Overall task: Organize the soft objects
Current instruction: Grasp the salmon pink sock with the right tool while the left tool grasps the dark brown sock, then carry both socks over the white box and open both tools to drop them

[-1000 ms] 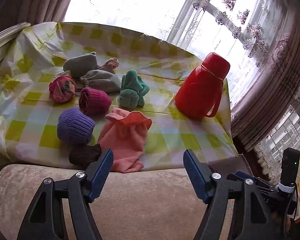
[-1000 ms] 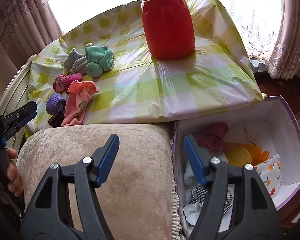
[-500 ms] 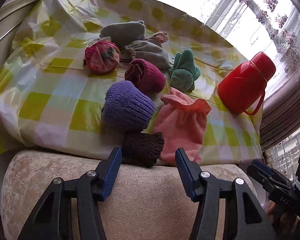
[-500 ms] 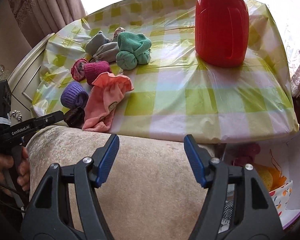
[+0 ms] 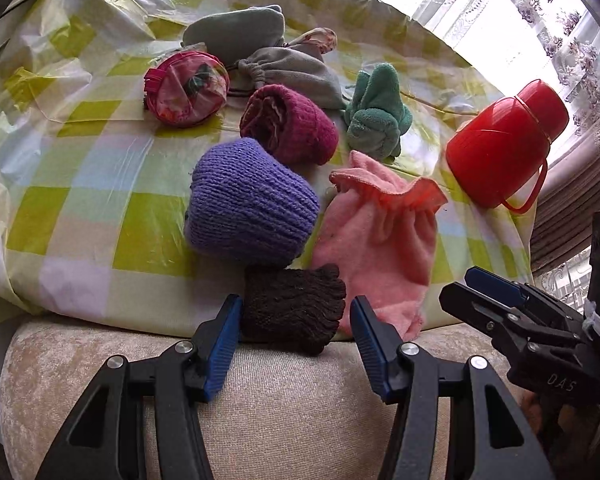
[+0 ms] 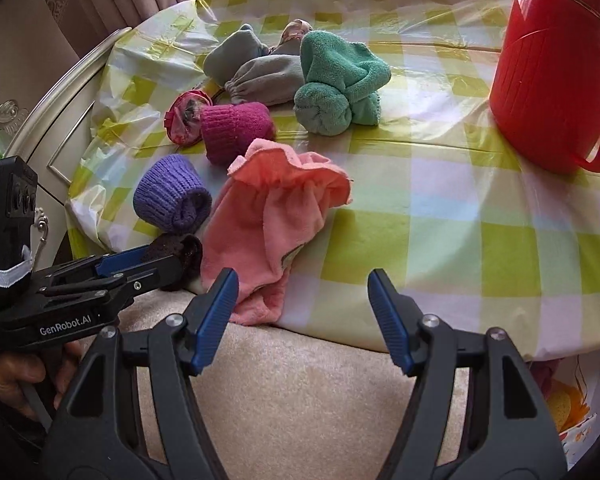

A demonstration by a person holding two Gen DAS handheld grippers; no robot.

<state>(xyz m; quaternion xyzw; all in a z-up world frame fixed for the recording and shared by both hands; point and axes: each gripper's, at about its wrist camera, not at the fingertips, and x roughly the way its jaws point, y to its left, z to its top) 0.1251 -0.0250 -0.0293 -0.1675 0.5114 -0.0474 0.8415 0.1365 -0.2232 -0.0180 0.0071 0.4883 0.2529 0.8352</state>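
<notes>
One dark brown knit roll (image 5: 294, 308) sits at the near edge of the checked plastic tablecloth (image 5: 80, 184), right btwn the blue pads of your left gripper (image 5: 296, 322). Its jaws have just been closing, now about half open; the left pad looks to be touching the roll or v. close, the right pad stands just clear, so no grip yet. From the right wrist view that gripper (image 6: 140, 258) reaches in from the left w/ the roll at its tip.

Just behind the roll: purple knit roll (image 5: 250, 208), touching it. Pink drawstring pouch (image 5: 380, 236) lies beside both, to the right. Further back: maroon knit roll (image 5: 290, 124), pink floral bundle (image 5: 188, 88), two grey pouches (image 5: 288, 70), green towel bundle (image 5: 376, 116). Red plastic jug (image 5: 504, 144) stands well apart on the right.

Your right gripper (image 6: 302, 316) hangs wide open, empty, over the beige velvet cushion (image 6: 300, 400), pads near the pouch's lower end (image 6: 260, 240) but not on it. White box (image 6: 572, 412) w/ soft things shows at lower right, mostly cut off.
</notes>
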